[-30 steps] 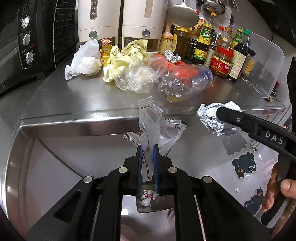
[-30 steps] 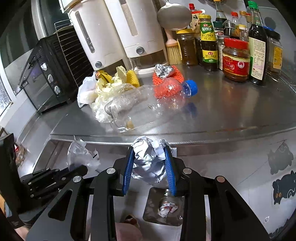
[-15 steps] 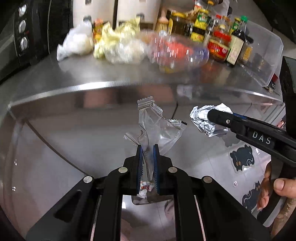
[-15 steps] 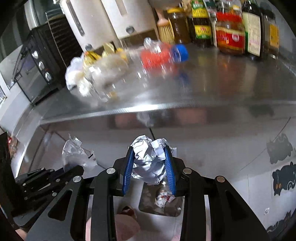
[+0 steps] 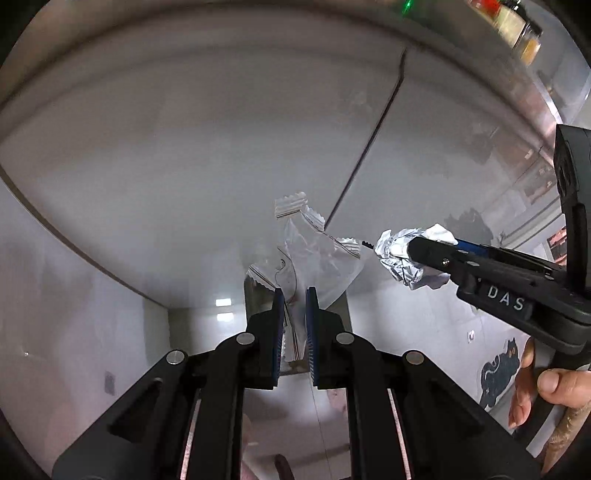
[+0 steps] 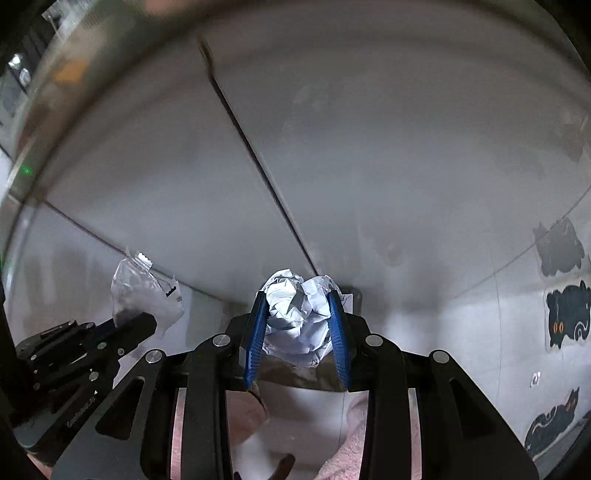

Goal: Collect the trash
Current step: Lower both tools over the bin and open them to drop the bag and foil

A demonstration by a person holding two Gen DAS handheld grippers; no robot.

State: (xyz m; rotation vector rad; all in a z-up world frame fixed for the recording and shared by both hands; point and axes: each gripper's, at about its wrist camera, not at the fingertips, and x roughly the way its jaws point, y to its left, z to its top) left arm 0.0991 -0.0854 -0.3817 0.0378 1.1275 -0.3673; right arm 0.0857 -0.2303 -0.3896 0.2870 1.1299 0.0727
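My left gripper (image 5: 294, 295) is shut on a clear plastic wrapper (image 5: 314, 254) with crimped ends, held in front of the grey cabinet front. My right gripper (image 6: 297, 299) is shut on a crumpled foil ball (image 6: 299, 317). The foil ball also shows in the left wrist view (image 5: 410, 258), to the right of the wrapper. The wrapper shows in the right wrist view (image 6: 142, 295) at lower left. A metal bin (image 5: 258, 295) sits on the floor right behind and below both grippers, mostly hidden; its rim shows in the right wrist view (image 6: 351, 295).
The steel counter edge (image 5: 528, 96) curves across the top, with bottles (image 5: 517, 26) at top right. A dark seam (image 5: 369, 147) splits the cabinet doors. Black cat stickers (image 6: 565, 317) mark the white wall at right. The floor lies below.
Both grippers have dropped below the counter edge and tilted down toward the floor and bin. The countertop trash has slid out of view. Both still hold their items.
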